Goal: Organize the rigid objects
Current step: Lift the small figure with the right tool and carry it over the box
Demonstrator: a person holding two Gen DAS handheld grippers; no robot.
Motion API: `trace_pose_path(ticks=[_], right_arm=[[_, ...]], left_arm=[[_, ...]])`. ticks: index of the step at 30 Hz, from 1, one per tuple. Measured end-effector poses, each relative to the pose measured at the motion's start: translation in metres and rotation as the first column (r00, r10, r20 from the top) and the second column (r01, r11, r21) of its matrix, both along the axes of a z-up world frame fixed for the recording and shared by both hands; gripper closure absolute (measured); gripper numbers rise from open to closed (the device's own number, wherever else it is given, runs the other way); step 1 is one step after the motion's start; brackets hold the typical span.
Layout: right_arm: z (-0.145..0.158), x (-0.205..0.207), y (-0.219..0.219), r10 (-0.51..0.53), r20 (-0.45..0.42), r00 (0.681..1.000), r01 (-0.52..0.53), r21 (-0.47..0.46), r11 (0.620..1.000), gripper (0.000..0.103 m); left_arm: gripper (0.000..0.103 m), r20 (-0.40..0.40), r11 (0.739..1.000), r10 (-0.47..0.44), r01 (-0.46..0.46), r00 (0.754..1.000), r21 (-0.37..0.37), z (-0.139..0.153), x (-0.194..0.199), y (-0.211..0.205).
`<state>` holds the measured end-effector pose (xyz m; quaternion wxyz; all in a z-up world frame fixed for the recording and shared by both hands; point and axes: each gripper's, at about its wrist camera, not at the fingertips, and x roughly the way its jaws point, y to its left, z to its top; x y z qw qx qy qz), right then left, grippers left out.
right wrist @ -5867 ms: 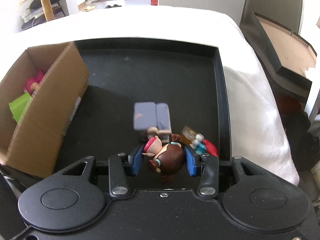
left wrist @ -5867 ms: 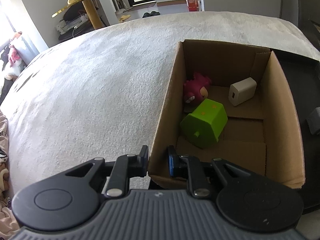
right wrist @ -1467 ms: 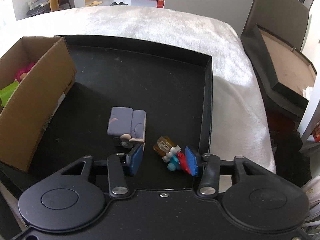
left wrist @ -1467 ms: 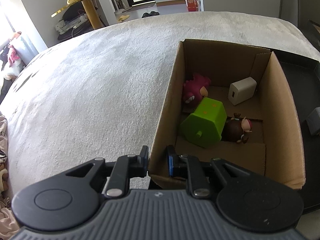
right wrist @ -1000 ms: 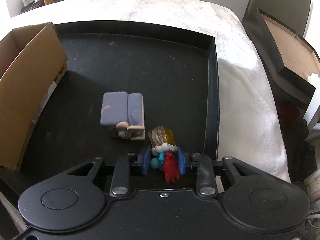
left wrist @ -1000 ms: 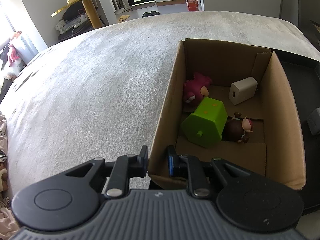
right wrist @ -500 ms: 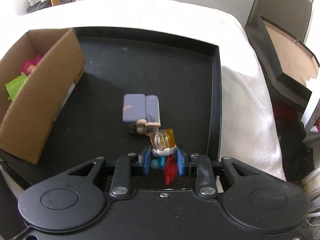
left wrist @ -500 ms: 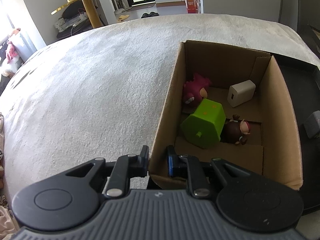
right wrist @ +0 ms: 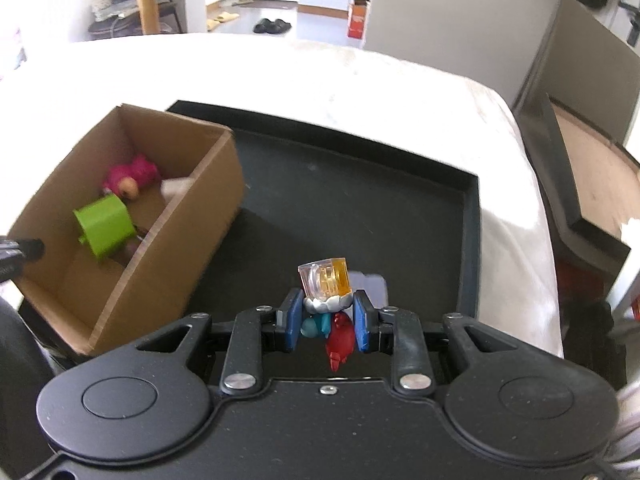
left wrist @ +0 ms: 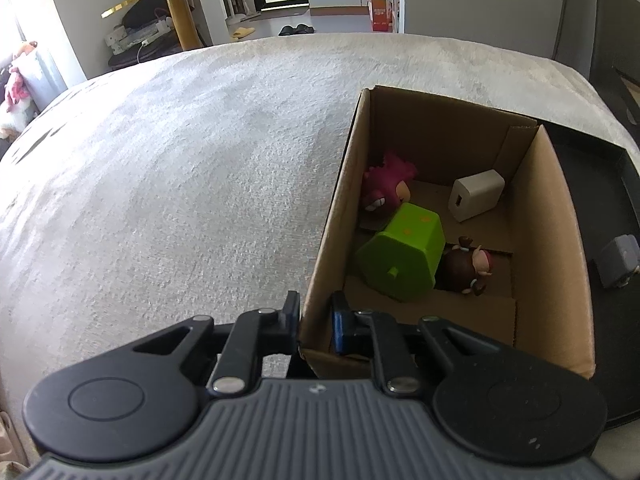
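Note:
My left gripper (left wrist: 315, 314) is shut on the near corner wall of the cardboard box (left wrist: 568, 264), which holds a pink plush toy (left wrist: 384, 190), a green block (left wrist: 400, 260), a white charger (left wrist: 476, 196) and a brown-haired doll (left wrist: 466, 266). My right gripper (right wrist: 327, 318) is shut on a small toy figure (right wrist: 326, 300) with a clear orange cube top, white middle, and blue and red parts, held above the black tray (right wrist: 360, 200). The box (right wrist: 180, 240) is to the left in the right wrist view. A lilac toy sofa (left wrist: 618, 254) lies on the tray, mostly hidden behind the figure in the right wrist view.
The box and tray rest on a white fuzzy cover (left wrist: 180, 152). A dark flat case with a brown board (right wrist: 588, 168) lies off the right side. A gold round table (left wrist: 176, 4) and floor clutter stand beyond the far edge.
My right gripper closed on the toy figure, lifted it off the tray and moved up and towards the box. My left gripper kept its hold on the box wall.

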<state>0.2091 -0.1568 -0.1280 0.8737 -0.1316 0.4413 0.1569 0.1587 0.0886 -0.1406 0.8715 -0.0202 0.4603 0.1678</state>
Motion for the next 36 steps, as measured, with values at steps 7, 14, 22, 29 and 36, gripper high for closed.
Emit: trace_pose_path(ticks=[7, 14, 22, 29, 36], right_arm=[[0.016, 0.0, 0.029, 0.046, 0.029, 0.999, -0.047, 0.009, 0.999, 0.076], [0.023, 0.004, 0.053, 0.085, 0.041, 0.995, -0.086, 0.0, 0.996, 0.076], [0.03, 0.004, 0.082, 0.143, 0.052, 0.988, -0.143, 0.007, 0.99, 0.076], [0.029, 0.0, 0.109, 0.202, 0.06, 0.978, -0.202, -0.012, 0.979, 0.076], [0.03, -0.003, 0.127, 0.24, 0.076, 0.968, -0.239, -0.014, 0.971, 0.076]], left_arm=[[0.089, 0.012, 1.0, 0.002, -0.002, 1.0, -0.03, 0.0, -0.002, 0.004], [0.089, 0.02, 0.999, 0.007, -0.006, 1.0, -0.054, 0.0, -0.003, 0.007], [0.089, 0.033, 0.996, 0.014, -0.011, 0.999, -0.086, 0.001, -0.004, 0.012], [0.089, 0.04, 0.994, 0.016, -0.011, 0.999, -0.106, 0.001, -0.005, 0.015], [0.089, 0.047, 0.992, 0.018, -0.012, 0.999, -0.124, 0.0, -0.005, 0.018]])
